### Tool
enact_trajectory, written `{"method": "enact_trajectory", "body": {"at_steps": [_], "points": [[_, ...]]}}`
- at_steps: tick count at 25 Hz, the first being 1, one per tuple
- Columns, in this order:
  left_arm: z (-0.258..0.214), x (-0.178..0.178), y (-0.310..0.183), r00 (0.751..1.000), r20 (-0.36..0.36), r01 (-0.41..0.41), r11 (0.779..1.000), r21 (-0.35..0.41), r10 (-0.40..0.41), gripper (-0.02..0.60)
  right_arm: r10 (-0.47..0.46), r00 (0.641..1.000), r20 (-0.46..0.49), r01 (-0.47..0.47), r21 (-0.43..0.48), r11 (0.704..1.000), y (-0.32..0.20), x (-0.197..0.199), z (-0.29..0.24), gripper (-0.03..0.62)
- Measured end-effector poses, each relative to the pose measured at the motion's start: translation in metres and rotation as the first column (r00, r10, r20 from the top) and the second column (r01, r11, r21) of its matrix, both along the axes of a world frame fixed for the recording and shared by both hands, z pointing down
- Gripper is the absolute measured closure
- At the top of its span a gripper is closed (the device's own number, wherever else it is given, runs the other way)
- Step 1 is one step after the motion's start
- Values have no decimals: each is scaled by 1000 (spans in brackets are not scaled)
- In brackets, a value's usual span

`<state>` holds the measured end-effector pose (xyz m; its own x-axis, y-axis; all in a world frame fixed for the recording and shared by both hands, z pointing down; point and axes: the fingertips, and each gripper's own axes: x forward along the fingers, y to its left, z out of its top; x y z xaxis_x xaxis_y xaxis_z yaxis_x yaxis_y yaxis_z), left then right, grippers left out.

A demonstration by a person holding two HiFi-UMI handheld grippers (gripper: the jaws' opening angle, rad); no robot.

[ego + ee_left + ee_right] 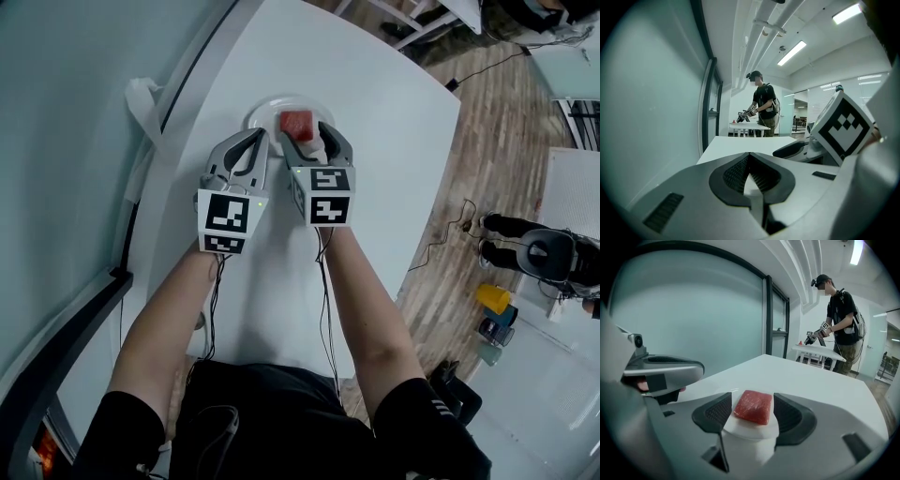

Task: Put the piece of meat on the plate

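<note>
the meat [753,407] lies on the plate [741,428] between the right gripper's [752,414] released jaws, while the left gripper [750,177] is clenched empty.

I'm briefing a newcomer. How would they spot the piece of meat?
On the white table by the glass wall sits a round white plate. The piece of meat lies on it, between the right gripper's open jaws: the only red thing on the table.

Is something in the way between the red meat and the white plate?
Nothing visible: the red block of meat already lies on the round white plate, between the right gripper's open jaws.
</note>
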<state>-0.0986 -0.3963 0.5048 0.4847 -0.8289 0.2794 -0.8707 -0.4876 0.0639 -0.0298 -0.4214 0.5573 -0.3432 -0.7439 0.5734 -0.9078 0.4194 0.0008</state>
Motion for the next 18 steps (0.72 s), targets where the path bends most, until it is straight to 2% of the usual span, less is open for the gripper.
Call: {"method": "enact_trajectory", "body": {"at_steps": [9, 10, 11, 12, 15, 18], "points": [[-36, -4, 26, 1000, 1, 1, 1000, 29, -1, 589, -11, 994, 105, 1, 90, 996, 43, -1, -67, 313], [-43, -2, 32, 1000, -3, -3, 1000, 31, 3, 589, -2, 994, 109, -10, 111, 994, 50, 3, -78, 333], [-51, 1, 41, 1000, -7, -9, 999, 36, 9, 589, 9, 994, 112, -24, 133, 991, 58, 8, -89, 388], [-58, 4, 51, 1000, -9, -16, 999, 39, 17, 589, 18, 993, 118, -36, 153, 988, 68, 12, -100, 413], [-77, 13, 82, 999, -22, -35, 998, 46, 36, 589, 31, 986, 161, -61, 188, 980, 101, 19, -127, 478], [-103, 24, 112, 999, -12, -49, 995, 87, 50, 589, 32, 976, 215, -83, 233, 969, 135, 25, -154, 536]]}}
